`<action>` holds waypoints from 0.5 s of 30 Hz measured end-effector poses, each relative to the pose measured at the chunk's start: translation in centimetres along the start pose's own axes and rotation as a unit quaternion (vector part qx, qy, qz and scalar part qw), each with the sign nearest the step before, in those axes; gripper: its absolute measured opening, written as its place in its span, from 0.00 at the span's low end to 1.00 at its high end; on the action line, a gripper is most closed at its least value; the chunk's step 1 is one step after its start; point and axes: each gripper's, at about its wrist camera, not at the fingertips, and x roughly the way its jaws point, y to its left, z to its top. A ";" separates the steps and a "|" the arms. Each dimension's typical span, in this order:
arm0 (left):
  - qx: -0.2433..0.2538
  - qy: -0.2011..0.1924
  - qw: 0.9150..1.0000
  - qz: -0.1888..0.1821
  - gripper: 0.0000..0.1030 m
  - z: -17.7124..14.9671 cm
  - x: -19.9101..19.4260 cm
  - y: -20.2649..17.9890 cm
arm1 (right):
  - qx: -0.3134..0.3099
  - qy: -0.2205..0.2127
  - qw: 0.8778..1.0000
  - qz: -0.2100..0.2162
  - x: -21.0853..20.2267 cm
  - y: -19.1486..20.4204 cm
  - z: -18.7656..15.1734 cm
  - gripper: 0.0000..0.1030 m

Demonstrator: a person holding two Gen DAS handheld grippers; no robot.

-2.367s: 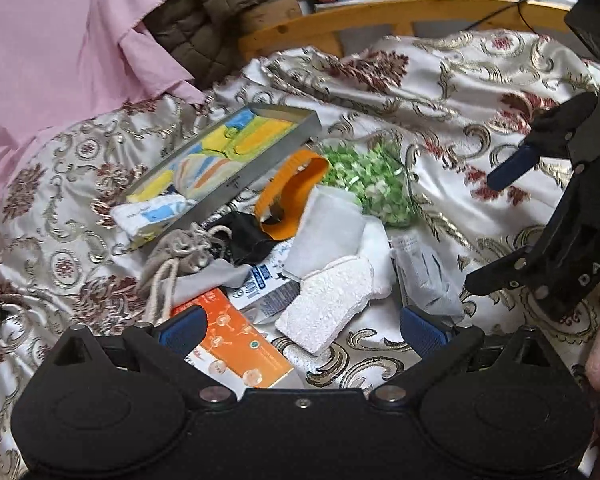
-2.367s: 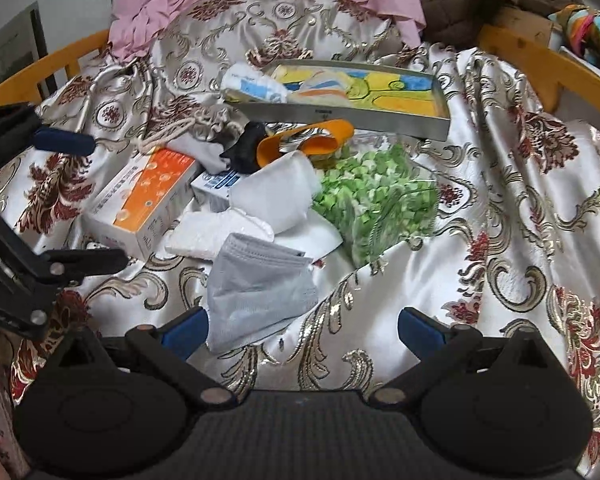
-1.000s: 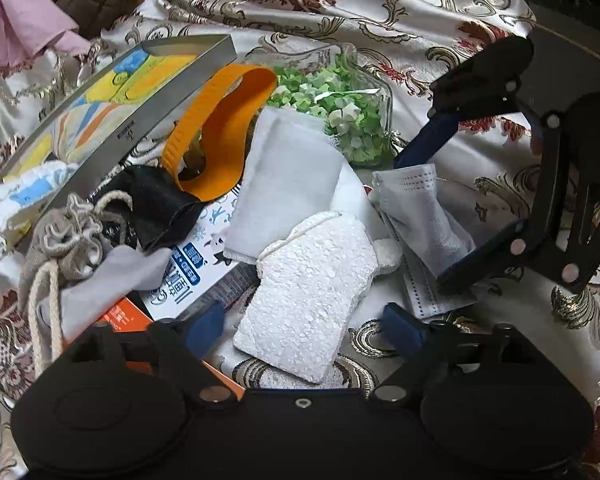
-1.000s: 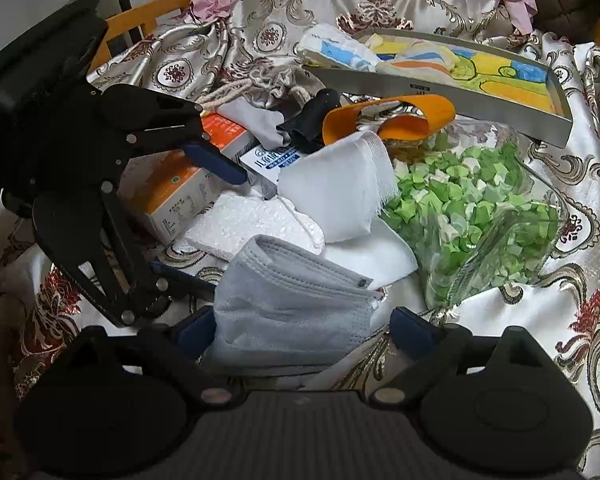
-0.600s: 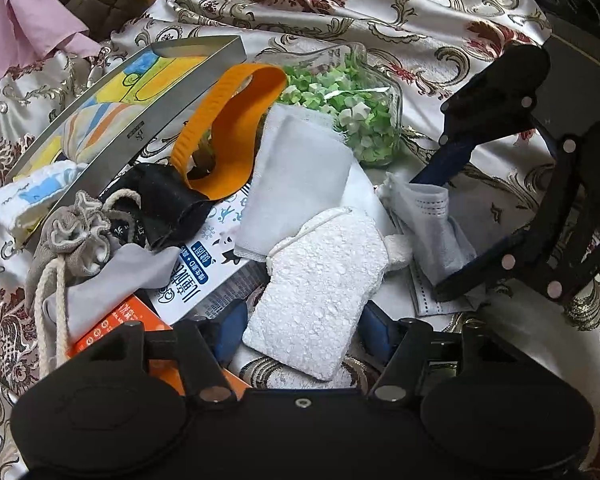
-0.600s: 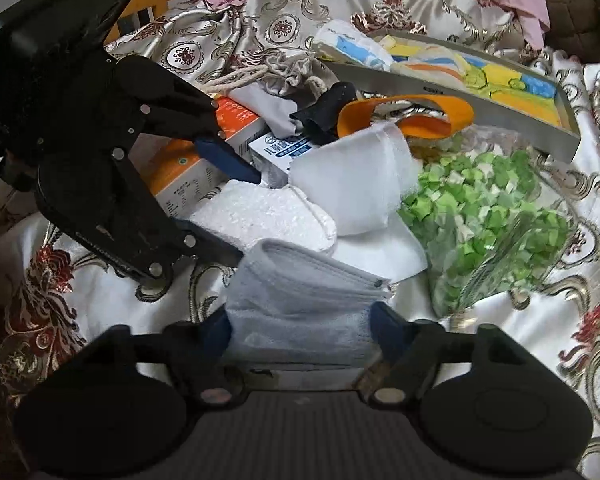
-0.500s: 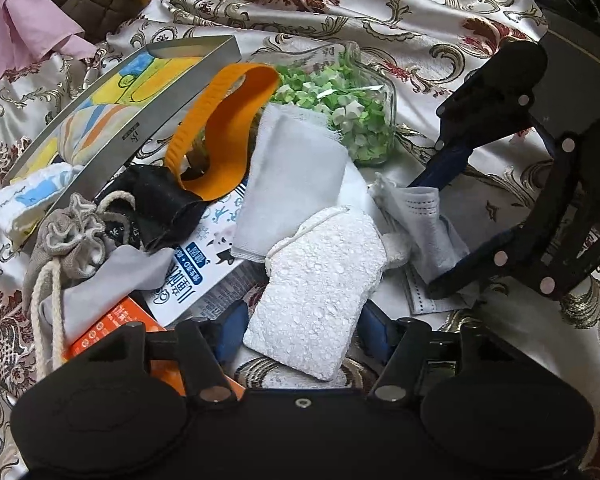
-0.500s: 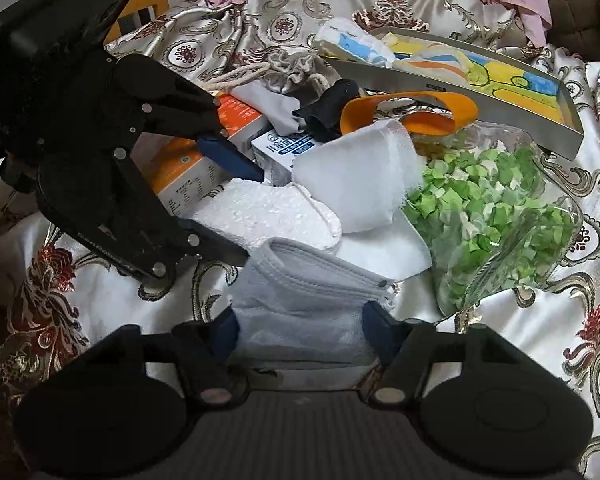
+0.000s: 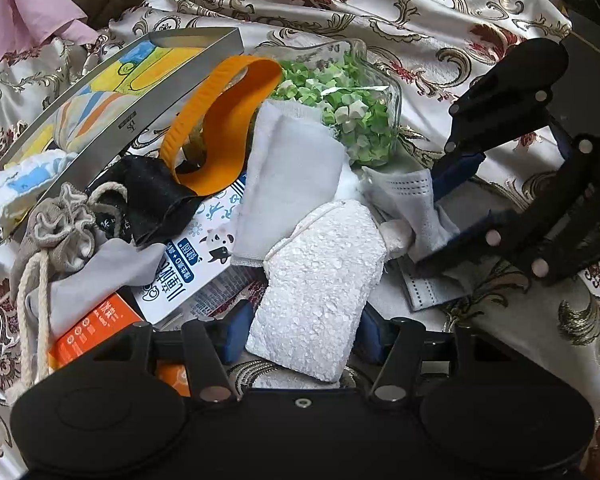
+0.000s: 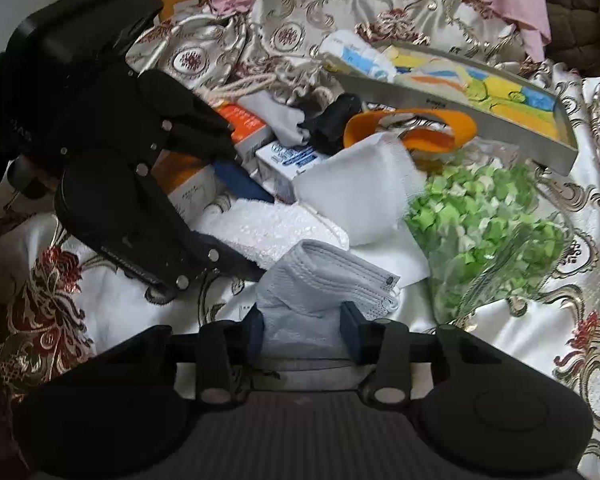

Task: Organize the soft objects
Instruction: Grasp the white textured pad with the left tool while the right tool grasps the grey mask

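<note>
Now two hand-held grippers work one heap on the bed: the left hand-held gripper [image 9: 302, 330] pinches one white sponge [image 9: 320, 280], the right hand-held gripper [image 10: 304, 326] pinches one grey face mask [image 10: 320, 280], beside one metal tray [image 9: 140, 92].

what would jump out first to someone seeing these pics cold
Probably the two grippers at work in the pile: the left gripper pinches a white bumpy sponge and the right gripper is shut on a grey face mask. Beyond them lie the clear bag of green paper bits and the orange band, on gold-patterned cloth.
</note>
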 end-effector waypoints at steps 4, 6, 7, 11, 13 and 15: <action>-0.031 -0.005 0.999 -0.009 0.54 0.0 -0.8 0.5 | 0.003 -0.010 1.000 -0.011 -0.3 -0.2 -0.1 0.34; -0.043 -0.005 0.999 -0.012 0.53 -0.1 -1.2 0.5 | 0.001 -0.021 1.000 -0.014 -0.6 -0.3 -0.1 0.30; -0.048 -0.006 0.999 -0.011 0.51 -0.2 -1.5 0.5 | 0.002 -0.024 1.000 -0.014 -0.8 -0.4 -0.1 0.29; -0.064 -0.007 0.998 -0.008 0.49 -0.6 -2.3 0.2 | 0.006 -0.037 0.999 -0.020 -1.3 -0.4 -0.1 0.25; -0.074 -0.008 0.997 -0.004 0.49 -0.9 -2.6 0.0 | 0.008 -0.045 0.999 -0.024 -1.8 -0.4 -0.1 0.23; -0.081 -0.012 0.997 0.004 0.49 -1.0 -3.0 -0.2 | 0.016 -0.055 0.998 -0.031 -2.5 -0.5 -0.1 0.23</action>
